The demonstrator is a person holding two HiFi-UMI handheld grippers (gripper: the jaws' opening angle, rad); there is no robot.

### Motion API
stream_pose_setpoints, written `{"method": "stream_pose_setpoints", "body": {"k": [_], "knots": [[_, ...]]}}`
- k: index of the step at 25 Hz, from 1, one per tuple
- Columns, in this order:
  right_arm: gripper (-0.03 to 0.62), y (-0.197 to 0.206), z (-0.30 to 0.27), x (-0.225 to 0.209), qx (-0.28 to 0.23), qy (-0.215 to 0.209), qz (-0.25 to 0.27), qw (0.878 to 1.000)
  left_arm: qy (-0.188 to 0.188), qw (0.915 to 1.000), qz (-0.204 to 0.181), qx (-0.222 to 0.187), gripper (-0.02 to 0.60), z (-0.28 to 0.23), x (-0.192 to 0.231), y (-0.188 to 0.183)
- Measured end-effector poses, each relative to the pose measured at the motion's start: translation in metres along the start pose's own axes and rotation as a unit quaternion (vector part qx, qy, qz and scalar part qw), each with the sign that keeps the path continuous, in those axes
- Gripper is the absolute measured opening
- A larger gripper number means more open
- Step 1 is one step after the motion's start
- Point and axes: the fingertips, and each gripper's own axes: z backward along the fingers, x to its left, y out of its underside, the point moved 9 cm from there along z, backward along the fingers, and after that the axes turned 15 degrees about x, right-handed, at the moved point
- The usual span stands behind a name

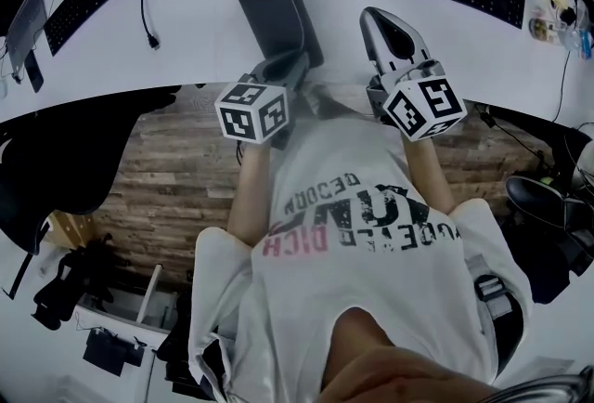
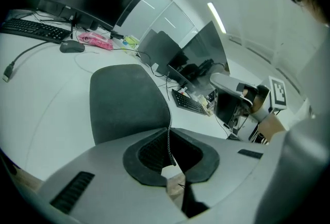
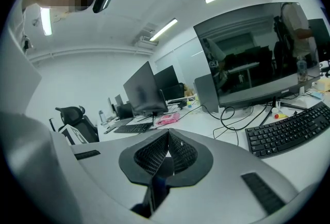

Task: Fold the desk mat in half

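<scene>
Dark grey desk mat (image 1: 274, 16) lies folded double on the white desk (image 1: 204, 39), layers slightly offset

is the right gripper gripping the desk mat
No, the right gripper is shut on nothing; the desk mat lies apart from it.

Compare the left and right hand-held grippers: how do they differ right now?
The left hand-held gripper is shut on the edge of the dark grey desk mat; the right hand-held gripper is shut on nothing. The left sits at the mat's near edge; the right hangs over bare white desk beside it. Both have jaws together.
</scene>
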Motion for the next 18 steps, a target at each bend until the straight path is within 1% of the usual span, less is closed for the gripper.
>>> {"method": "stream_pose_setpoints", "body": {"k": [6, 18], "knots": [[-0.002, 0.005, 0.003, -0.002, -0.002, 0.005, -0.008, 1.0, -0.012, 0.9994, -0.012, 0.029, 0.014, -0.025, -0.007, 0.0], [-0.002, 0.011, 0.011, -0.006, -0.002, 0.014, -0.016, 1.0, -0.039, 0.9968, 0.0, 0.07, 0.014, -0.073, -0.013, -0.001]]}}
